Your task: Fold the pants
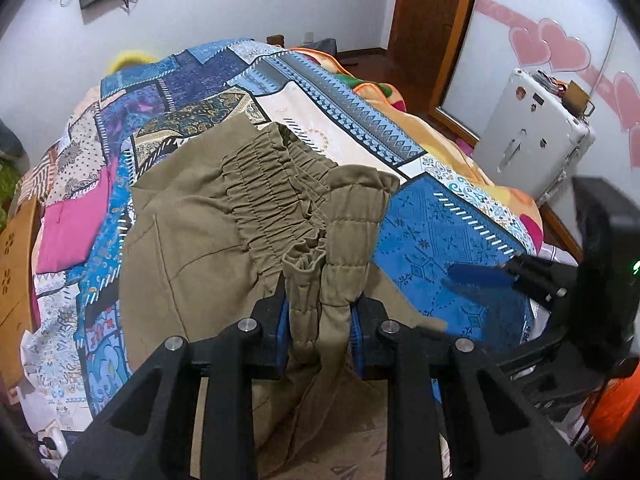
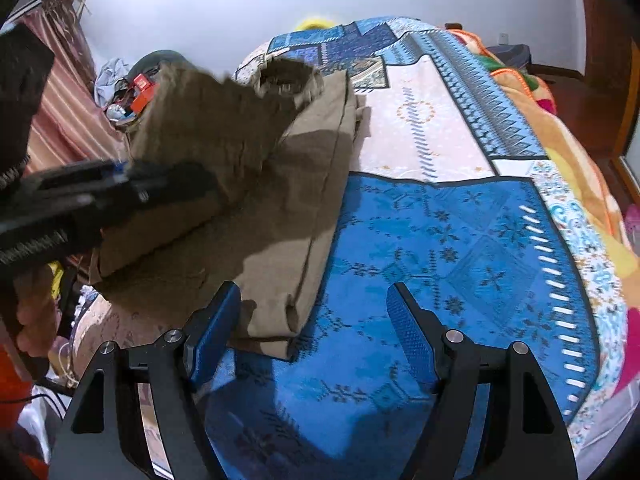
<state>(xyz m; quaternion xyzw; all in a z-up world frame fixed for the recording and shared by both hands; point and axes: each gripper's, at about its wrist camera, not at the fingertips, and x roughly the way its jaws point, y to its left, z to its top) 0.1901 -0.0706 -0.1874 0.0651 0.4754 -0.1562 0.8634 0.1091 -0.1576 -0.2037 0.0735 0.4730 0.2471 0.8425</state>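
My left claw (image 1: 320,312) is clamped on a bunched cuff of the olive pants (image 1: 208,240), the fabric pinched between both blue pads and lifted off the bed (image 1: 440,232). Beyond the grip, the gathered elastic waistband (image 1: 264,196) lies on top of the rest of the pants, which spread flat over the patchwork quilt toward the left side of the bed. My right claw (image 2: 316,332) hangs spread wide and holds nothing, just above the blue patch of the quilt; its left pad (image 2: 216,332) sits beside the near hem of the pants (image 2: 280,240), though I cannot tell whether it touches. From that side, the raised part of the pants droops from my left claw (image 2: 132,184) over the folded leg lying on the bed. A white case (image 1: 532,140) leans beyond the right side of the bed.
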